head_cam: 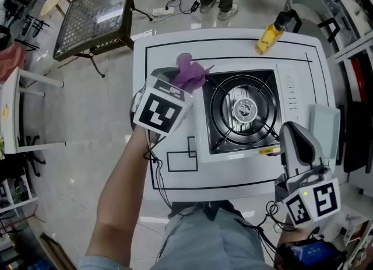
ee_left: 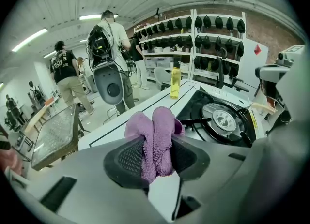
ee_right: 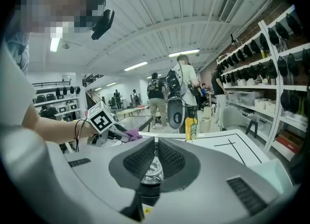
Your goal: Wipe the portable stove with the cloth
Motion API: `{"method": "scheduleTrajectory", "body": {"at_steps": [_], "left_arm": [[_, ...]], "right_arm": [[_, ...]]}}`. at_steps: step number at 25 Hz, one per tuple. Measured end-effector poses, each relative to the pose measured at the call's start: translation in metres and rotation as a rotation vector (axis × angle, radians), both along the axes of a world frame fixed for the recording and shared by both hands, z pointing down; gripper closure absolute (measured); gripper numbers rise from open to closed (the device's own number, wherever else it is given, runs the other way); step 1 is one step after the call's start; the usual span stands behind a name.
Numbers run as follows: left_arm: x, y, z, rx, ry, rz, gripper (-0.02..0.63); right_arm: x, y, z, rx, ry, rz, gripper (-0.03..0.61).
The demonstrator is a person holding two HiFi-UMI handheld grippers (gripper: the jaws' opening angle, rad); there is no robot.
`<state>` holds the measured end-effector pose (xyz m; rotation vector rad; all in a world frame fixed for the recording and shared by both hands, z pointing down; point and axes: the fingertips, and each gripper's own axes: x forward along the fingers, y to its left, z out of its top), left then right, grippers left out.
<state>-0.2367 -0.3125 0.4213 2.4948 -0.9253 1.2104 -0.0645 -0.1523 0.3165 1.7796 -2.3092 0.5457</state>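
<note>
Two tongs. Left gripper (ee_left: 155, 146) is clamped on the one purple cloth (ee_left: 156, 130), which is bunched between the pads with two lobes sticking out past the tips. Right gripper (ee_right: 154, 151) is empty, its jaws drawn to a thin slit, hovering at the near right corner of the stove. One portable stove (head_cam: 289, 97) with one burner (head_cam: 245, 109) sits on the white table (head_cam: 175, 50). The cloth is at the stove's far left corner; can't tell if it's touching. One yellow bottle (head_cam: 269, 38) lies at the far edge.
</note>
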Motion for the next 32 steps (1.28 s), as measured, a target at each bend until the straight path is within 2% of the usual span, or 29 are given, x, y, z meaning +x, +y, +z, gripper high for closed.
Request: {"method": "scheduleTrajectory", "body": {"at_steps": [8, 32], "left_arm": [[-0.003, 0.033, -0.002, -0.025, 0.026, -0.035, 0.464], [-0.009, 0.144, -0.002, -0.026, 0.005, -0.089, 0.464]], "right_arm": [[0.002, 0.022, -0.009, 0.005, 0.003, -0.01, 0.525], [0.009, 0.109, -0.034, 0.058, 0.02, -0.066, 0.525]]}}
